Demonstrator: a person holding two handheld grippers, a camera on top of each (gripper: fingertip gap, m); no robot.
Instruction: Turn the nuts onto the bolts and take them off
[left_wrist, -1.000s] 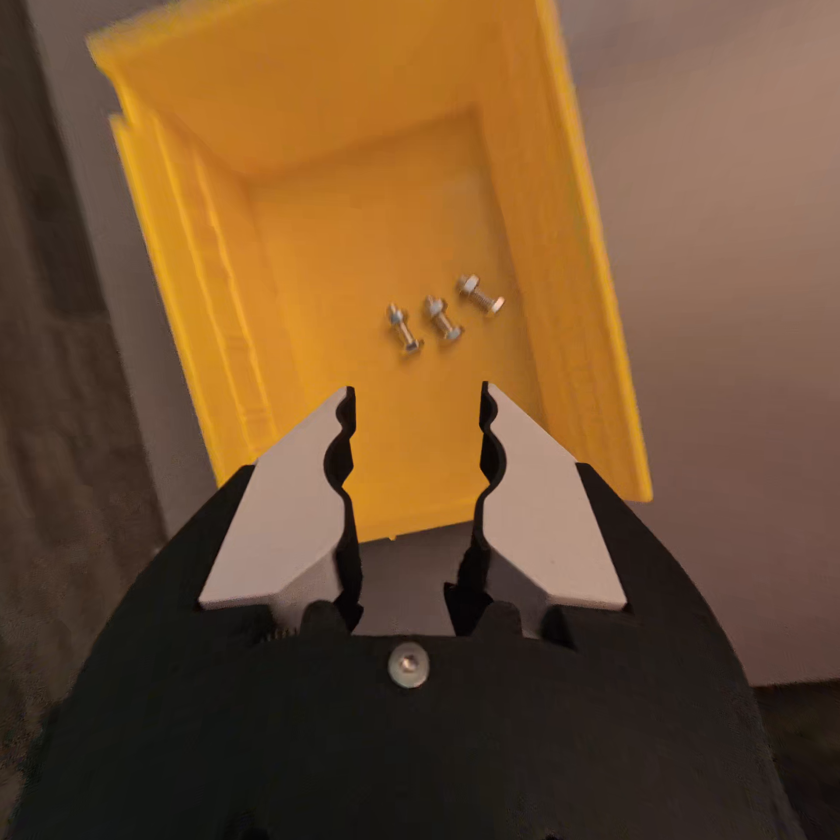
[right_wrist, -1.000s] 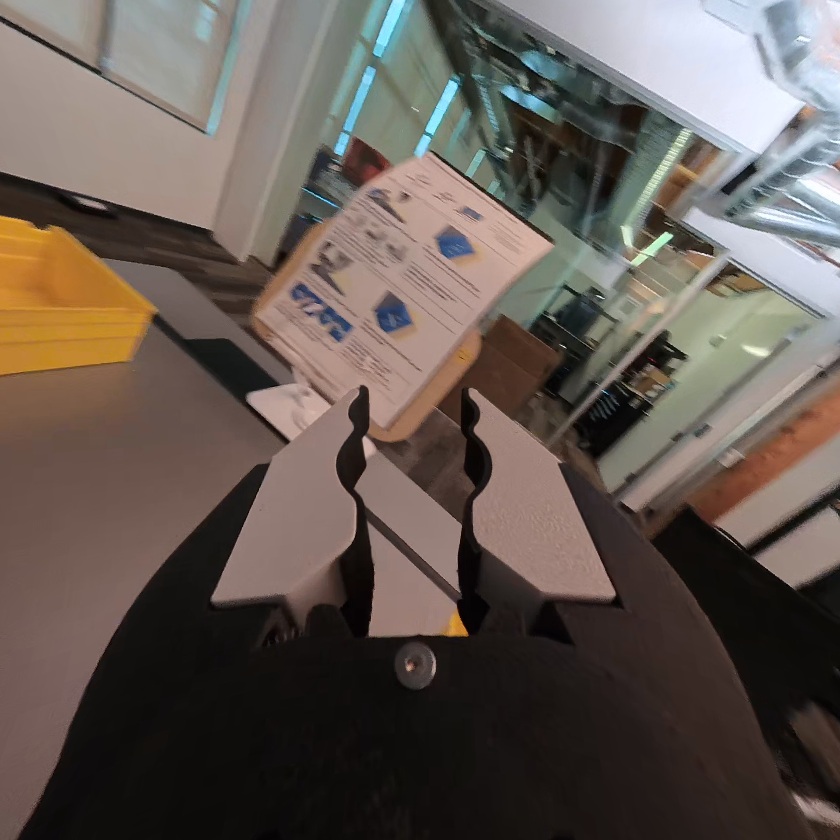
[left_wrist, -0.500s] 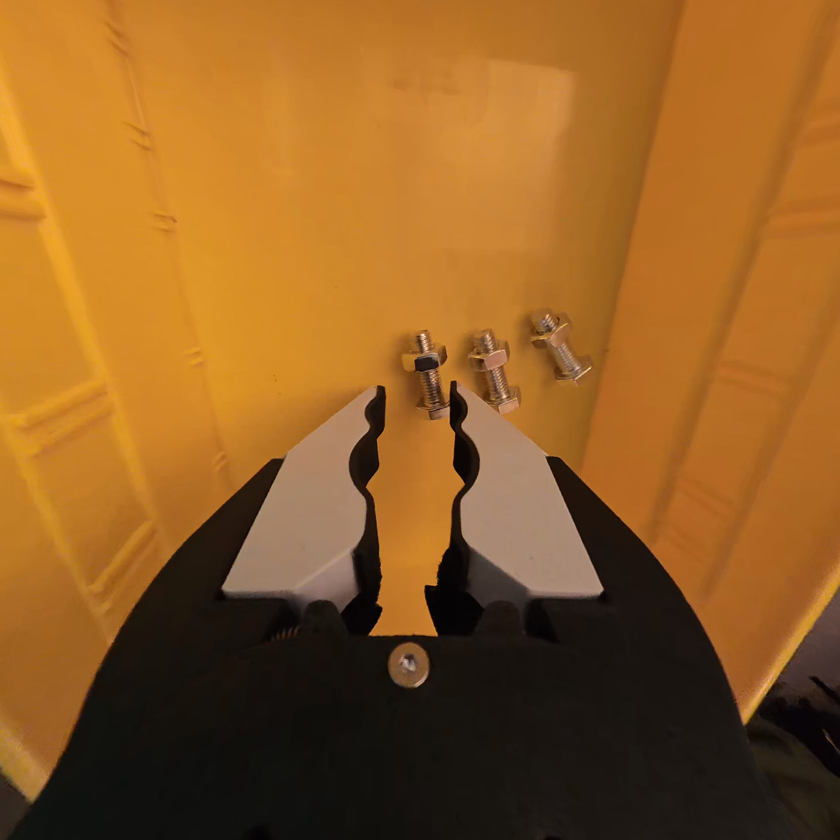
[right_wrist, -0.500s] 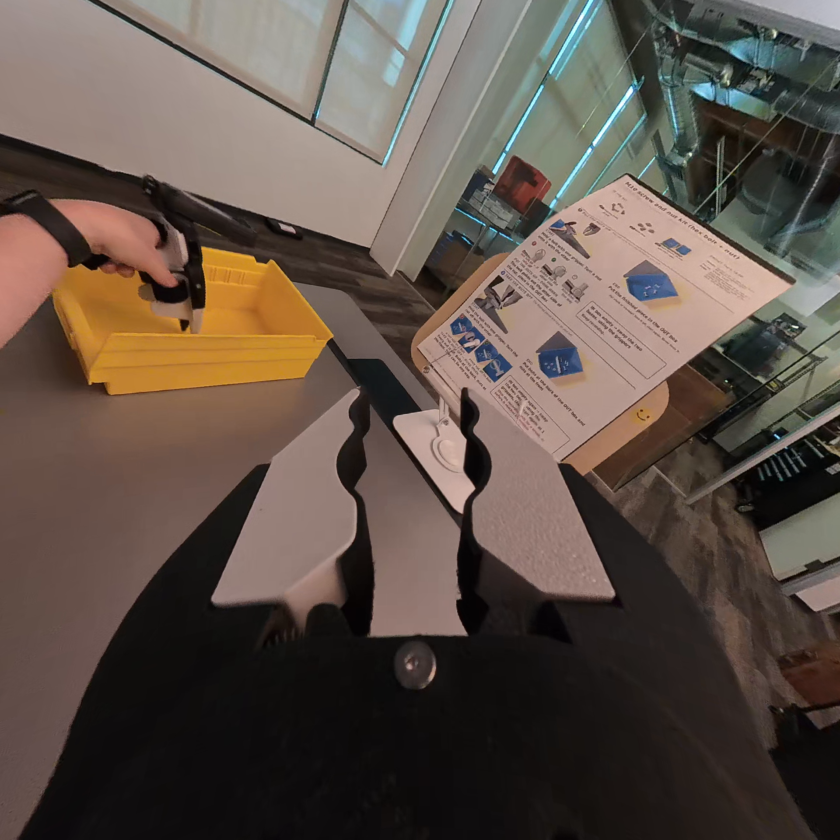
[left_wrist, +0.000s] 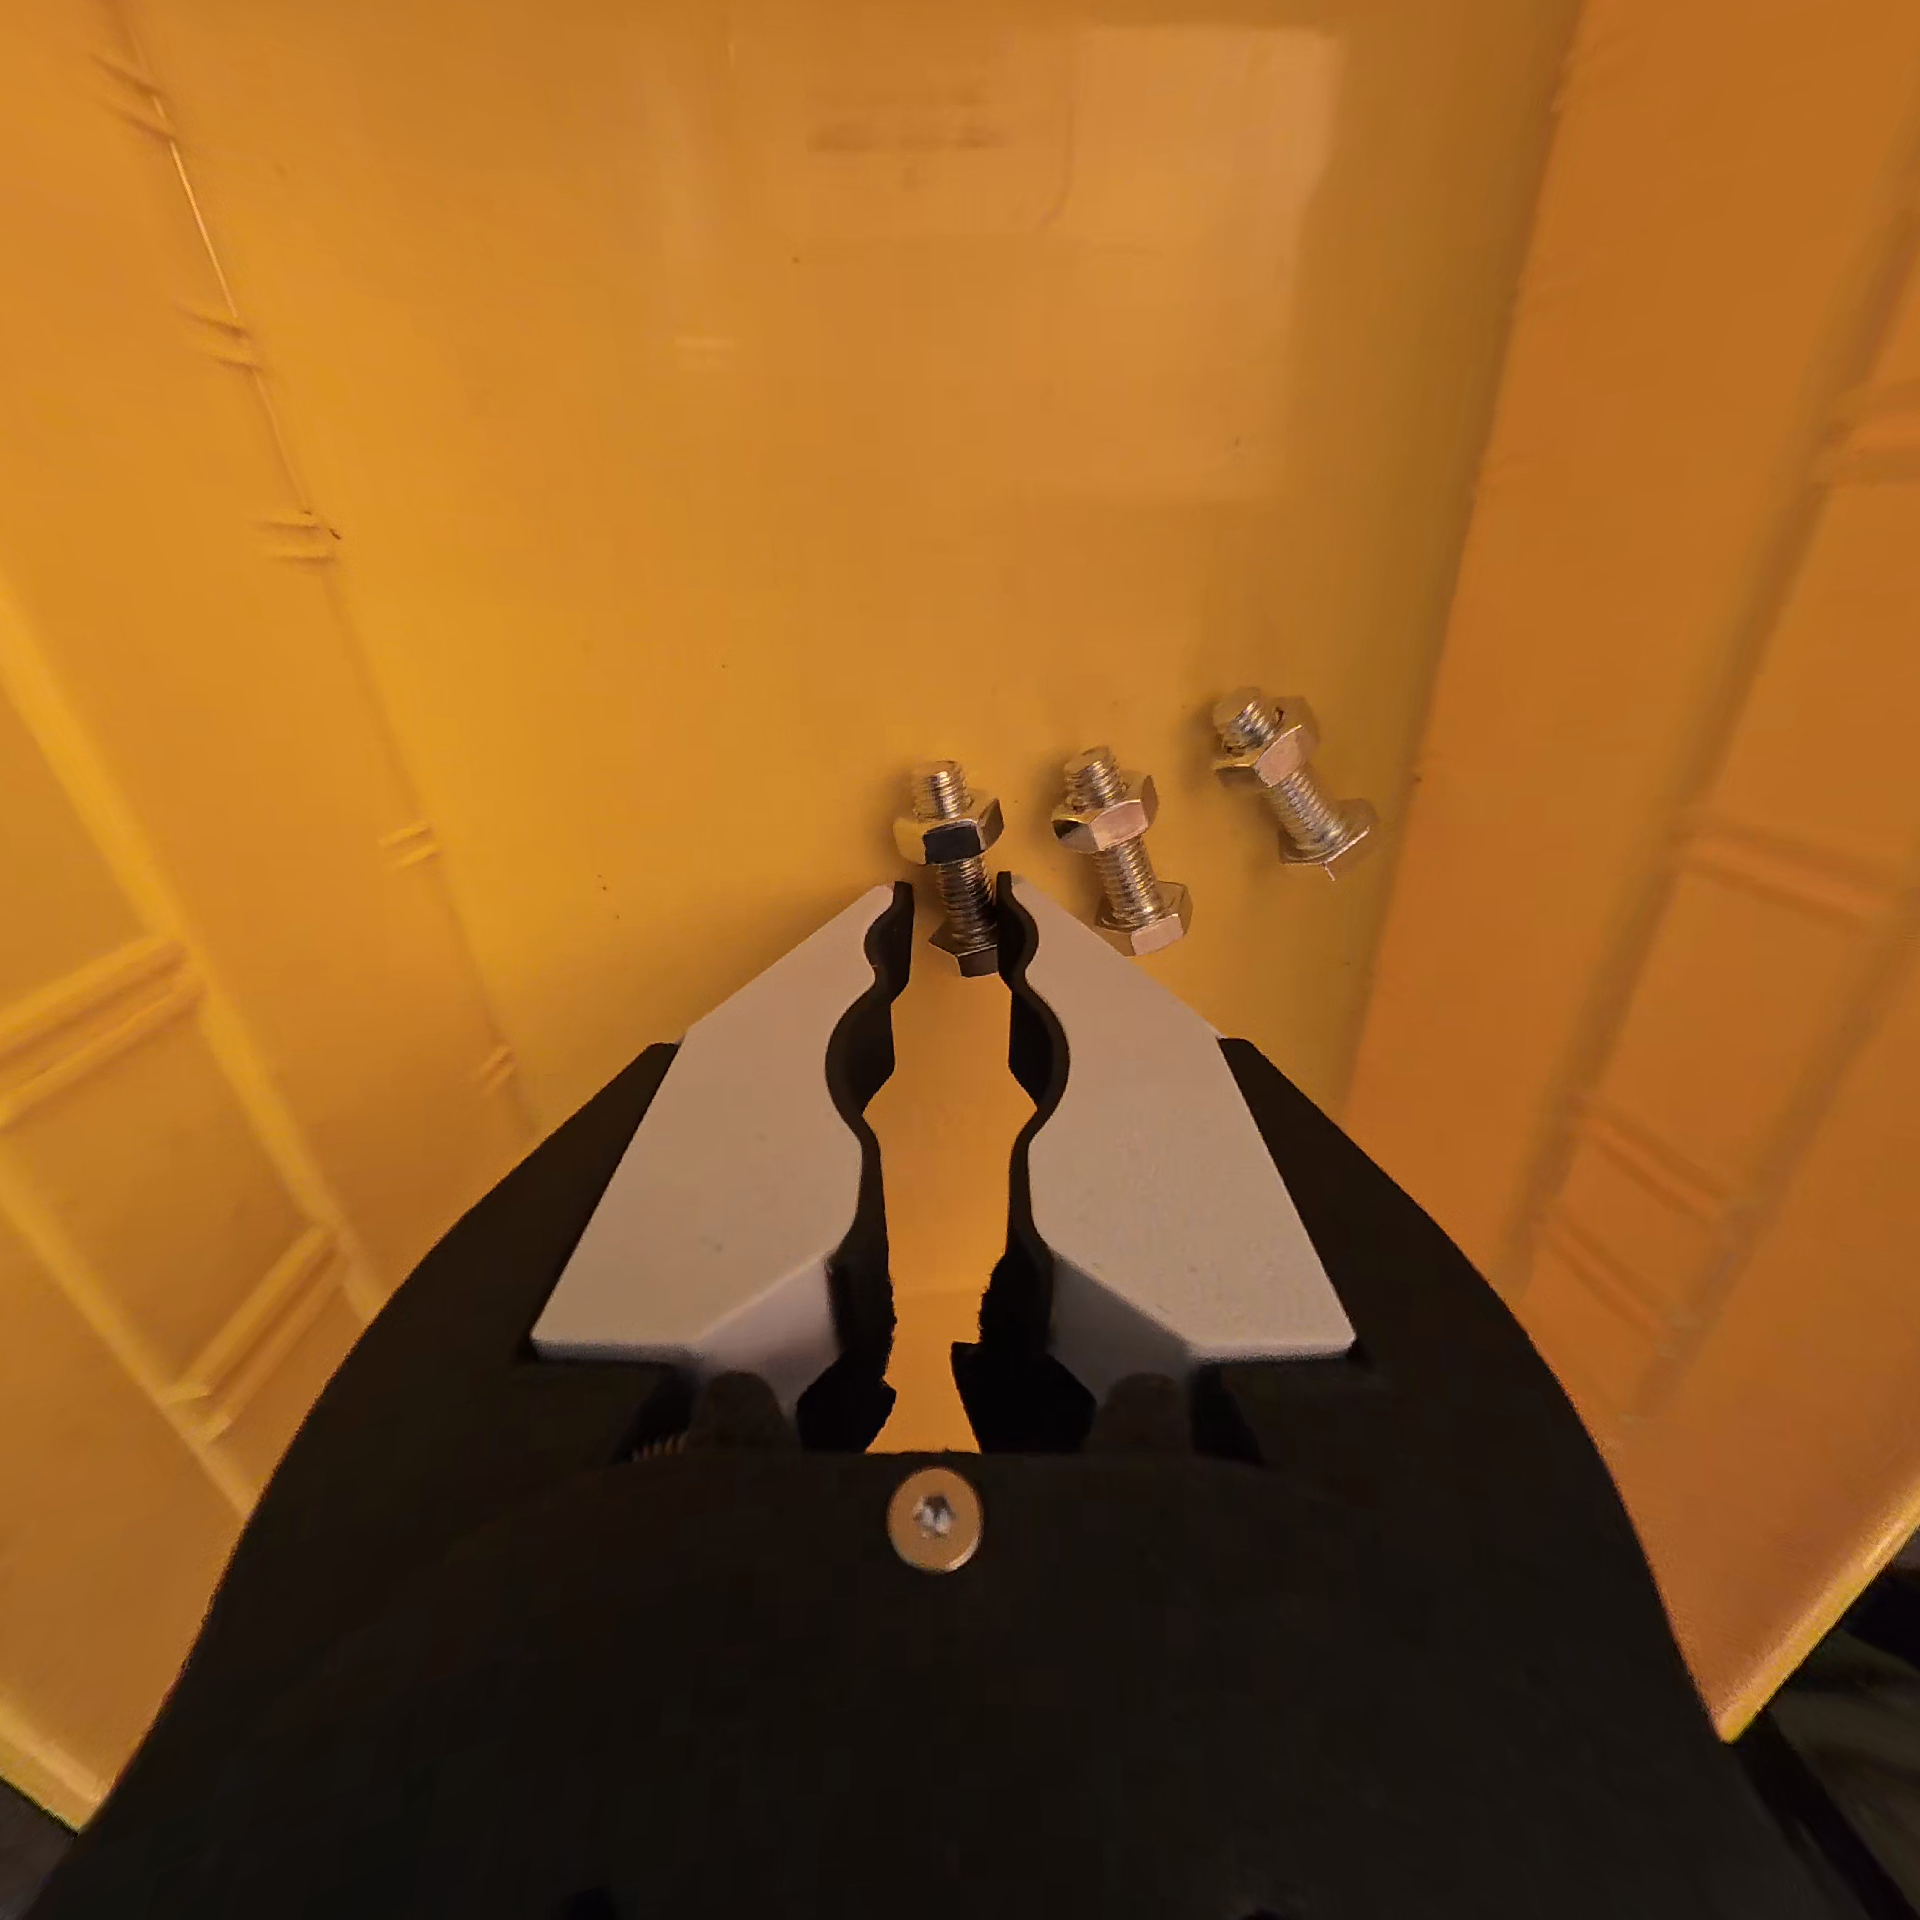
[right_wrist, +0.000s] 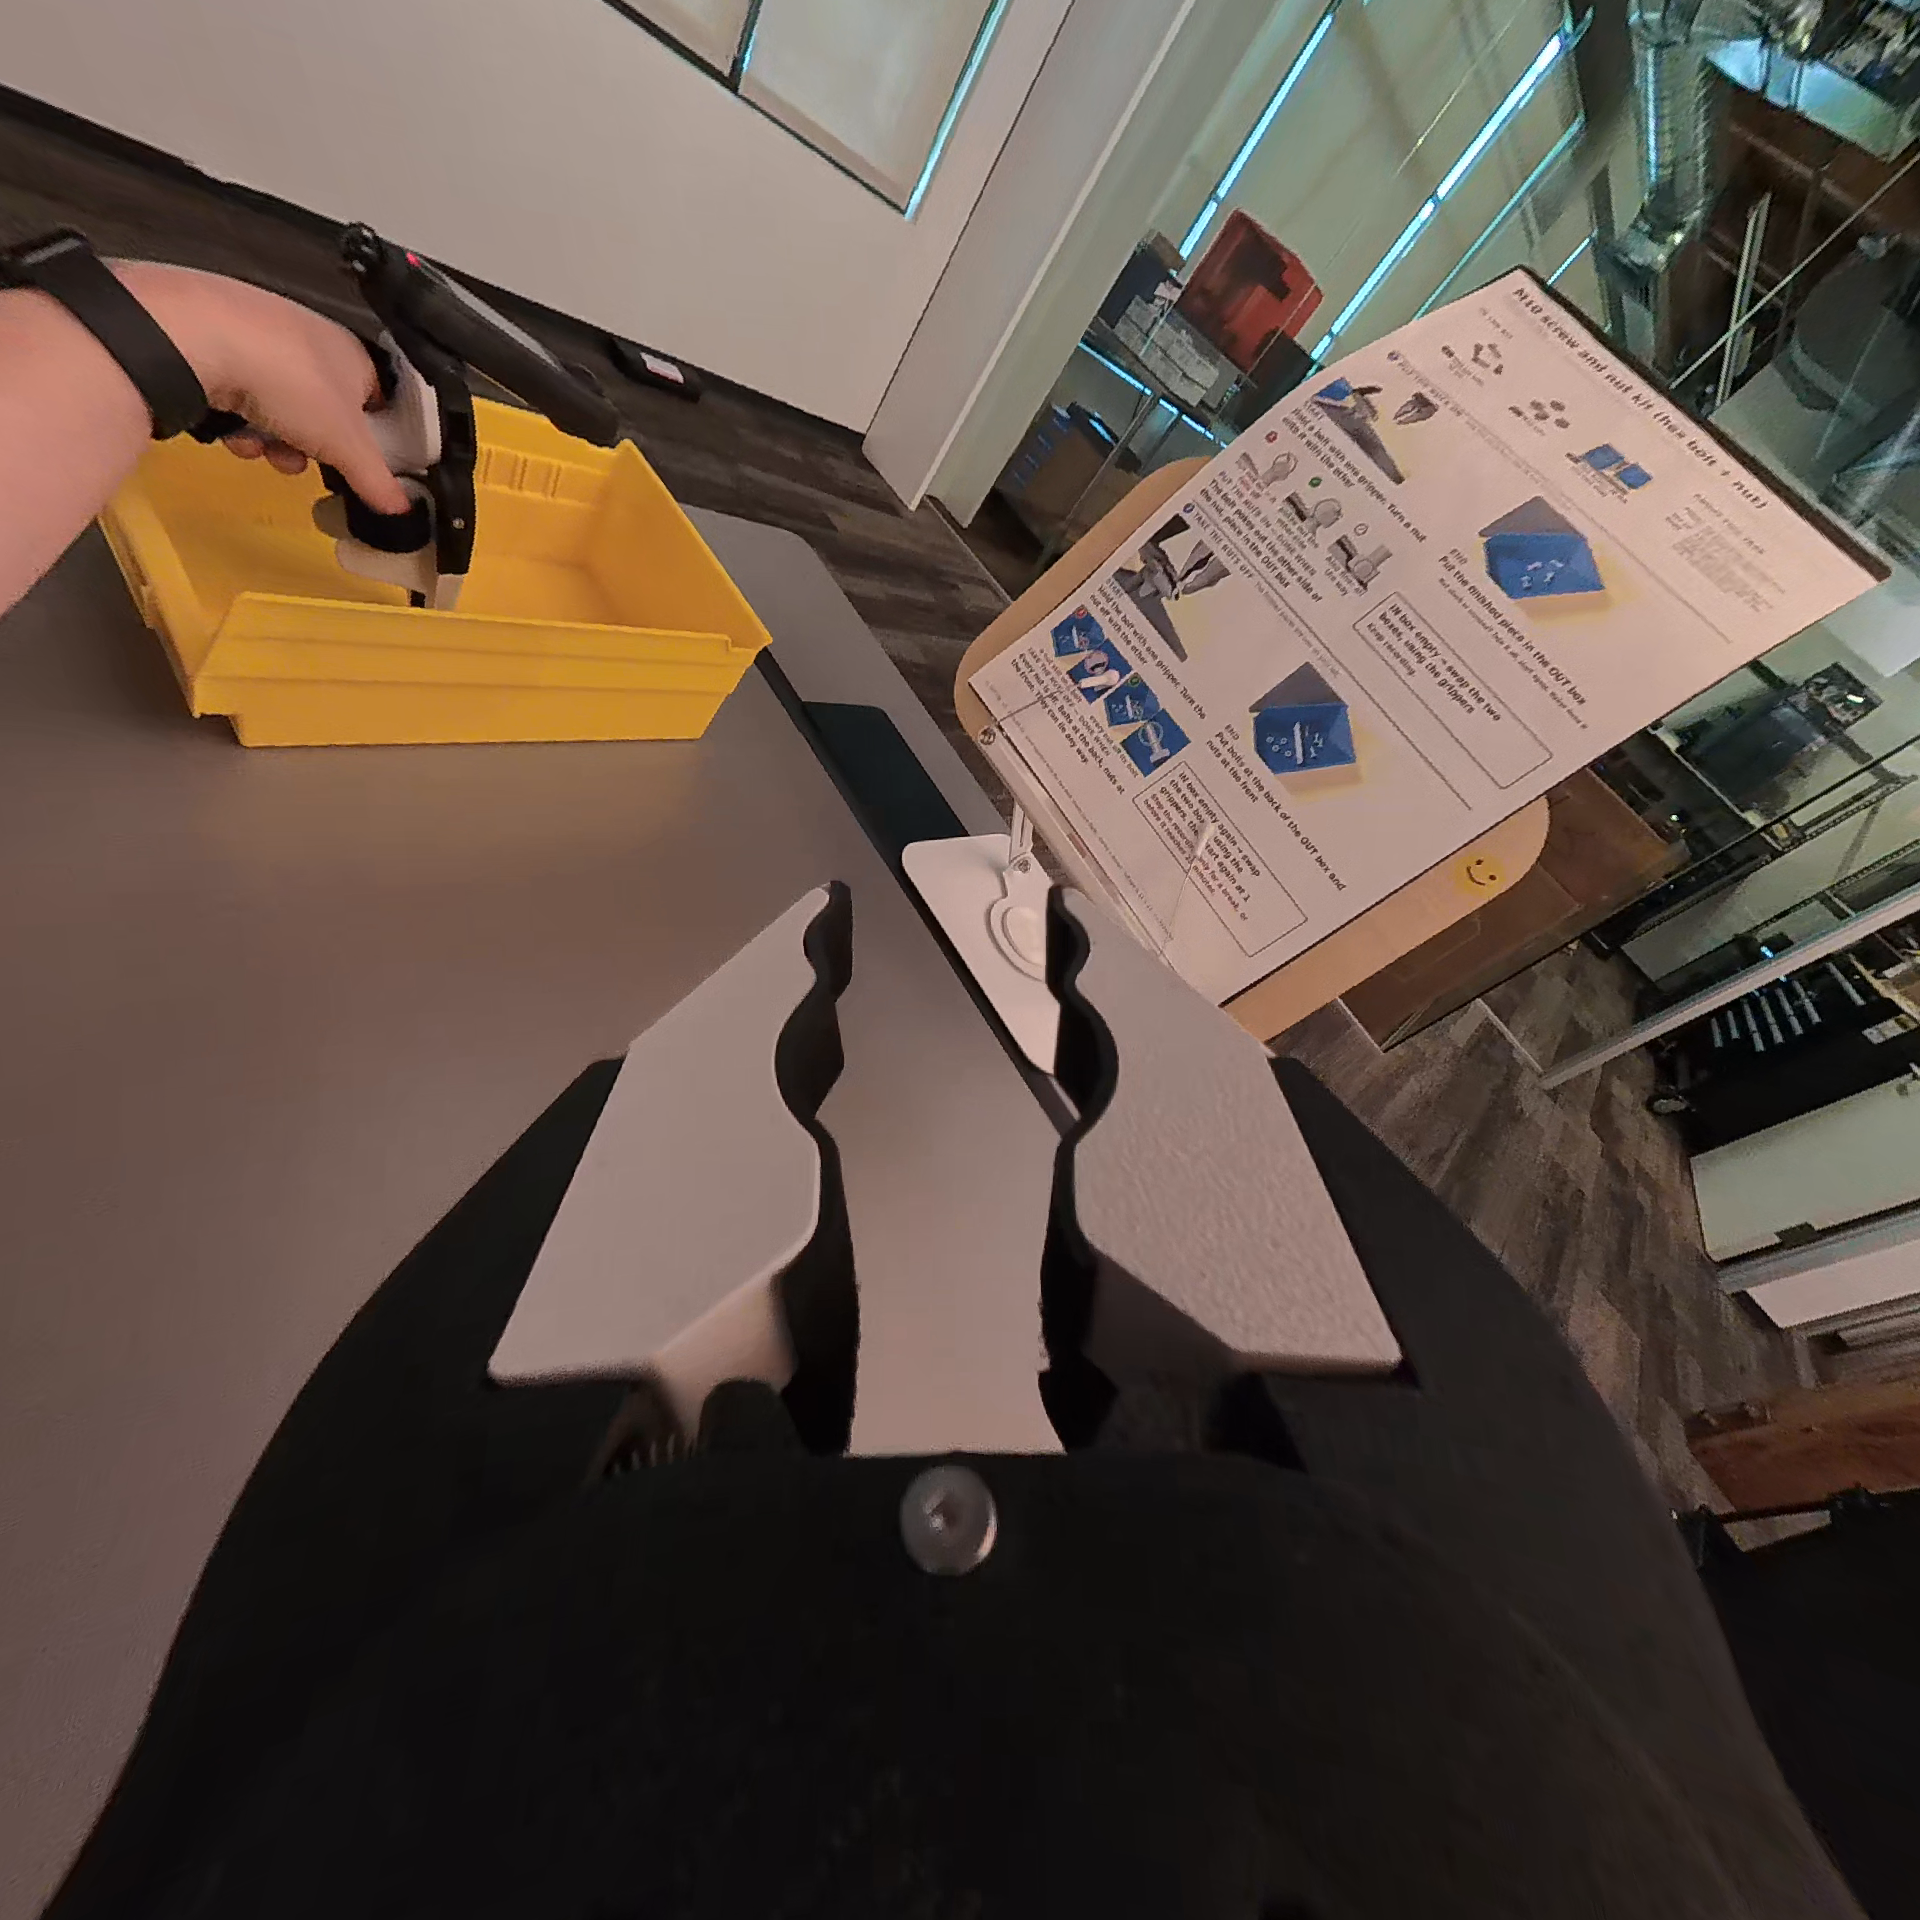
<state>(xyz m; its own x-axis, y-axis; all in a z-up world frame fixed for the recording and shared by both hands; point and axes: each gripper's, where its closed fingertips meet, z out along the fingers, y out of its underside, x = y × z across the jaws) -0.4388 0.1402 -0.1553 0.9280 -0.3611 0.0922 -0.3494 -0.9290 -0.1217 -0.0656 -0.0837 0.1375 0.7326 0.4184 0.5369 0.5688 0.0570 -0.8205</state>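
Trouble loomed: left tool (left_wrist: 954, 902), narrowly parted, straddled the leftmost bolt (left_wrist: 951, 875) in the yellow bin (left_wrist: 623, 416), seemingly unclamped (neighbouring bolt (left_wrist: 1120, 852) close); closing off-centre could flick it. Right tool (right_wrist: 943, 940) gaped empty over the bench (right_wrist: 312, 935).

We list one grey table (right_wrist: 312, 1039), bearing a yellow bin (right_wrist: 468, 675) and a white sign stand base (right_wrist: 966, 914).
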